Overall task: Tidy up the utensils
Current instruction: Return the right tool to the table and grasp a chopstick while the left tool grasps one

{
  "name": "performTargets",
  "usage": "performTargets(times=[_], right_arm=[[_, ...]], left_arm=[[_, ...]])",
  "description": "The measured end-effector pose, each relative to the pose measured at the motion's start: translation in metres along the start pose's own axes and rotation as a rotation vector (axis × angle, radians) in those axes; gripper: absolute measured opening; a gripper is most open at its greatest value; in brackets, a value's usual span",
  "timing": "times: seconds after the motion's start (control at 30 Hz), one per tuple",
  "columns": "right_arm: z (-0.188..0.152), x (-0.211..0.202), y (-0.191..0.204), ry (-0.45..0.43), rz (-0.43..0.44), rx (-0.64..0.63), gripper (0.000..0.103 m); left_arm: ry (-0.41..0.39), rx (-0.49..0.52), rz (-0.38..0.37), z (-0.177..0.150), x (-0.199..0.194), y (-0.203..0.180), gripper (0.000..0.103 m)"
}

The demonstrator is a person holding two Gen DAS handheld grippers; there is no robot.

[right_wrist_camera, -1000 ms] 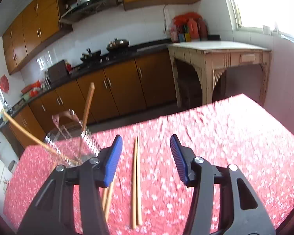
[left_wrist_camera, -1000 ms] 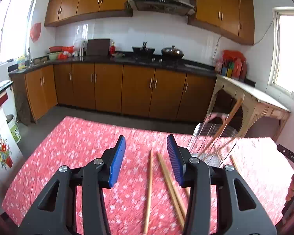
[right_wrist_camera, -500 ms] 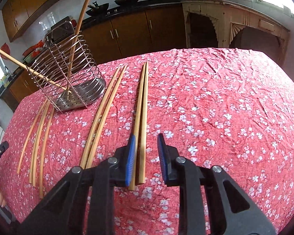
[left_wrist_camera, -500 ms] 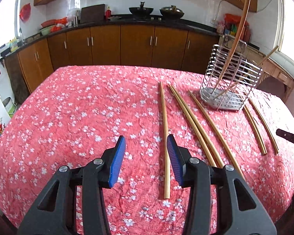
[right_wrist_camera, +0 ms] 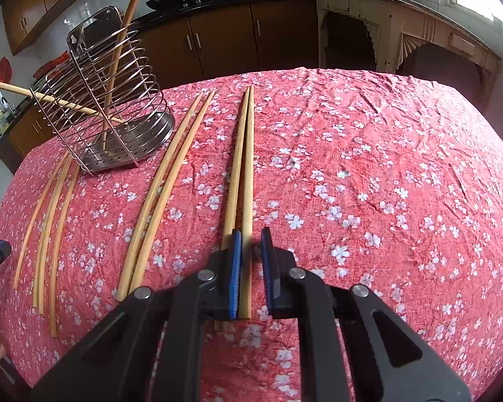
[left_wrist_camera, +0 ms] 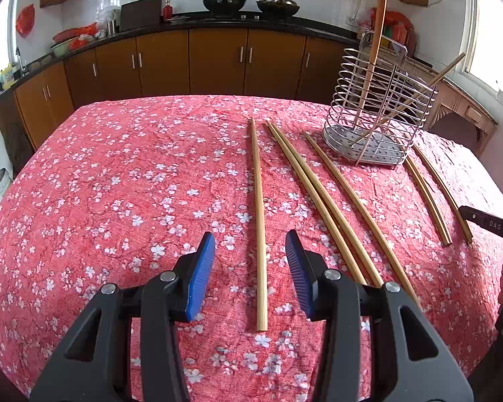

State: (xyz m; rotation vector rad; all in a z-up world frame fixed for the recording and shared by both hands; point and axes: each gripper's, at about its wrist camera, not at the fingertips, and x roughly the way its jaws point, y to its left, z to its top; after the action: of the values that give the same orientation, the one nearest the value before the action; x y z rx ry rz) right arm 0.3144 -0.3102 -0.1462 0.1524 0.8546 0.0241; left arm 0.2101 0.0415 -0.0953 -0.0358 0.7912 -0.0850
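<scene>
Wooden chopsticks lie in rows on the red flowered tablecloth point(left_wrist_camera: 134, 184). My left gripper point(left_wrist_camera: 249, 234) is open and low over the cloth, its blue pads on either side of a single chopstick point(left_wrist_camera: 256, 184) without touching it. My right gripper point(right_wrist_camera: 250, 231) has closed its jaws on the near end of the right-hand chopstick point(right_wrist_camera: 248, 167) of a pair; its partner point(right_wrist_camera: 234, 167) lies just left of the pads. A wire utensil holder point(left_wrist_camera: 362, 144) point(right_wrist_camera: 117, 154) stands upright further back with two chopsticks leaning in it.
More chopsticks lie between the grippers: a close pair point(left_wrist_camera: 318, 201), a single one point(left_wrist_camera: 352, 194) and several curved ones point(right_wrist_camera: 47, 221) beside the holder. Brown kitchen cabinets point(left_wrist_camera: 218, 60) and a pale side table point(right_wrist_camera: 402, 26) stand beyond the table's far edge.
Both grippers dropped from above the table to just over the cloth. The right jaws went from wide open to shut around one chopstick. The left jaws kept the same gap.
</scene>
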Motion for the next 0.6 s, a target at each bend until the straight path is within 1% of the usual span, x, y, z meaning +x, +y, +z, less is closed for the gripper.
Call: performTargets(times=[0.07, 0.17, 0.37, 0.53, 0.6], right_arm=[[0.000, 0.000, 0.000, -0.004, -0.009, -0.003, 0.008], [0.000, 0.000, -0.005, -0.006, -0.005, 0.037, 0.008], [0.001, 0.000, -0.005, -0.008, -0.004, 0.044, 0.008], [0.002, 0.000, -0.007, -0.007, 0.005, 0.053, 0.008], [0.002, 0.000, -0.007, -0.007, 0.005, 0.053, 0.008]], left_arm=[[0.008, 0.003, -0.002, 0.000, 0.002, -0.001, 0.045], [0.018, 0.002, -0.004, 0.001, 0.005, -0.004, 0.044], [0.051, 0.021, -0.006, -0.001, 0.011, -0.011, 0.036], [0.090, 0.002, -0.008, -0.004, 0.018, -0.010, 0.029], [0.091, 0.000, -0.006, -0.004, 0.018, -0.010, 0.027]])
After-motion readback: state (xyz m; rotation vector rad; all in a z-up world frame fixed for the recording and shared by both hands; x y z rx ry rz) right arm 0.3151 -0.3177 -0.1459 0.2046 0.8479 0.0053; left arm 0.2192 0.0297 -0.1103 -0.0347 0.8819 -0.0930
